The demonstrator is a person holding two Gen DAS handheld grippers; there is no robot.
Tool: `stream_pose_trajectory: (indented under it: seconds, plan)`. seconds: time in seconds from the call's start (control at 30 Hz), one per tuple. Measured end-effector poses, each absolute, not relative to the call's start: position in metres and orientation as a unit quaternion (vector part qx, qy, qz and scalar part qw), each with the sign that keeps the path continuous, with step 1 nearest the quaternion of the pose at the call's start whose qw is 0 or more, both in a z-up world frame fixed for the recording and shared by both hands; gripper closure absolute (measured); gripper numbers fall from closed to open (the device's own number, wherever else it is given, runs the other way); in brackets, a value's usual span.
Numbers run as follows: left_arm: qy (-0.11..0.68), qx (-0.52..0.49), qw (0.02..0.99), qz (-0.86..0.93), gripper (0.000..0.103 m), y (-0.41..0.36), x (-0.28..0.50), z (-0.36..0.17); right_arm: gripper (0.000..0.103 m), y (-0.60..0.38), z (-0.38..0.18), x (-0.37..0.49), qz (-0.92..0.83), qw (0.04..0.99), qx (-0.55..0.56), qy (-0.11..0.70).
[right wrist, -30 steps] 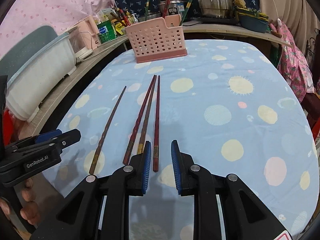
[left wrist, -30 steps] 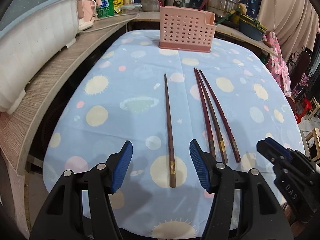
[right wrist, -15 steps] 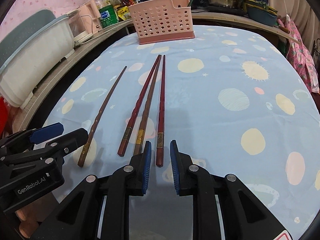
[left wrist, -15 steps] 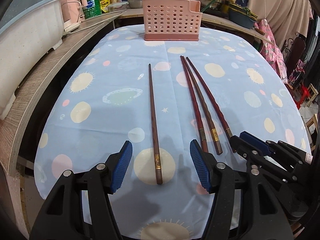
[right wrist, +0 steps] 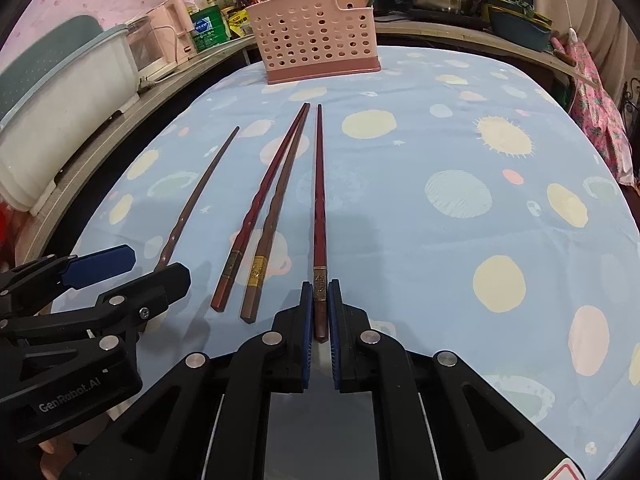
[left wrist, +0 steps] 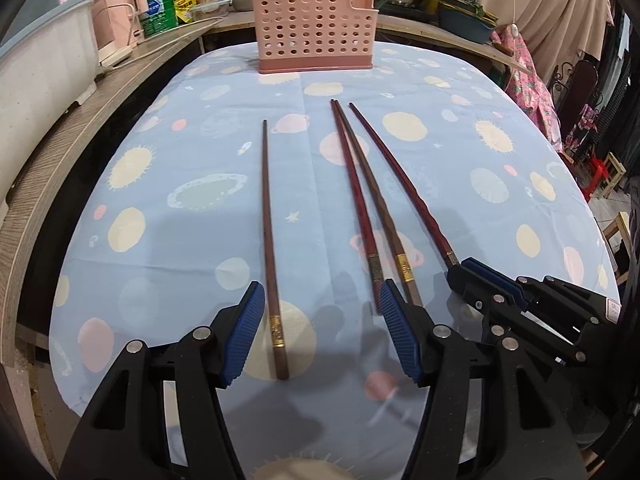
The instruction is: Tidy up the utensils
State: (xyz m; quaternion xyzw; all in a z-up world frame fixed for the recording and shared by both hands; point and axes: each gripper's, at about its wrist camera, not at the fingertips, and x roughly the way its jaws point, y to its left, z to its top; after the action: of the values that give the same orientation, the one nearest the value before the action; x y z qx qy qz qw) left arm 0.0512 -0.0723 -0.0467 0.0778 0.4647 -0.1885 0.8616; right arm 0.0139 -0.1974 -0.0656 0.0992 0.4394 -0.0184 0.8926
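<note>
Your right gripper (right wrist: pixel 320 306) has its fingers closed on the butt end of the dark red wooden chopstick (right wrist: pixel 319 204) lying on the cloth-covered surface (right wrist: pixel 460 240). Your left gripper (left wrist: pixel 320 334) is spread wide around the brown wooden chopstick (left wrist: pixel 269 236), not touching it. The pink perforated plastic holder (left wrist: pixel 316 34) stands at the far edge.

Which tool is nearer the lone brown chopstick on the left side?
Left. The left tool is open, straddling the lone brown chopstick at its handle end; the right tool is around the rightmost red chopstick.
</note>
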Motion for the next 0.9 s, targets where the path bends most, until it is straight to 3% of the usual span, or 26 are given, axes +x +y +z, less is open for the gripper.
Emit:
stream_pose_trajectory:
  seconds: [0.43, 0.7, 0.83, 0.9]
  plan:
    - [0.477, 0.101, 0.851, -0.195, 0.052, -0.094, 0.059, -0.066, 0.096, -0.205, -0.066, 0.009, -0.017, 0.891, 0.114, 0.44]
    - [0.471, 0.106, 0.851, -0.204, 0.072, -0.099, 0.059, -0.068, 0.096, -0.204, -0.066, 0.009, -0.017, 0.891, 0.113, 0.44]
    - [0.472, 0.104, 0.851, -0.207, 0.092, -0.098, 0.06, -0.068, 0.096, -0.205, -0.066, 0.009, -0.017, 0.891, 0.114, 0.439]
    - [0.473, 0.102, 0.85, -0.208, 0.095, -0.097, 0.06, -0.067, 0.096, -0.204, -0.066, 0.009, -0.017, 0.891, 0.114, 0.44]
